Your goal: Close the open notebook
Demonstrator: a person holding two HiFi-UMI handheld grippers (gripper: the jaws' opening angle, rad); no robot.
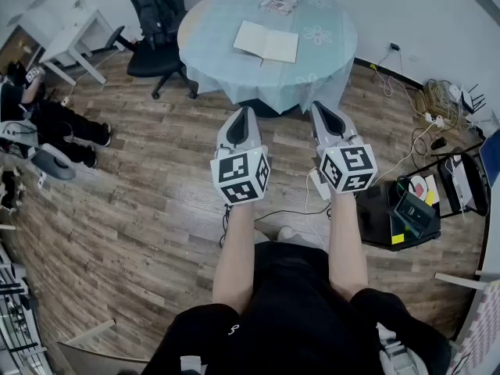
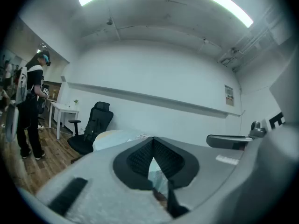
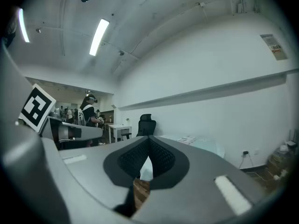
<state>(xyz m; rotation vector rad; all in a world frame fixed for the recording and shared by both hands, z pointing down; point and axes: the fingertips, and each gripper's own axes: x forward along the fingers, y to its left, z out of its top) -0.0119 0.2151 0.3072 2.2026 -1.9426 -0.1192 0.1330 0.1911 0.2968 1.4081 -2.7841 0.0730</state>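
1. The open notebook [image 1: 266,42] lies flat with its pale pages up, near the middle of the round table [image 1: 328,61] under a light blue cloth, well ahead of you.
2. A printed booklet [image 1: 279,1] lies beyond it at the far edge, apart from it.
3. A black office chair [image 1: 156,22] stands just left of the table. Cables [image 1: 426,116] trail over the wood floor at the right.
4. Your left gripper [image 1: 244,116] and right gripper [image 1: 325,109] sit level, short of the table's near edge. Both have their jaws clenched together with nothing between them.
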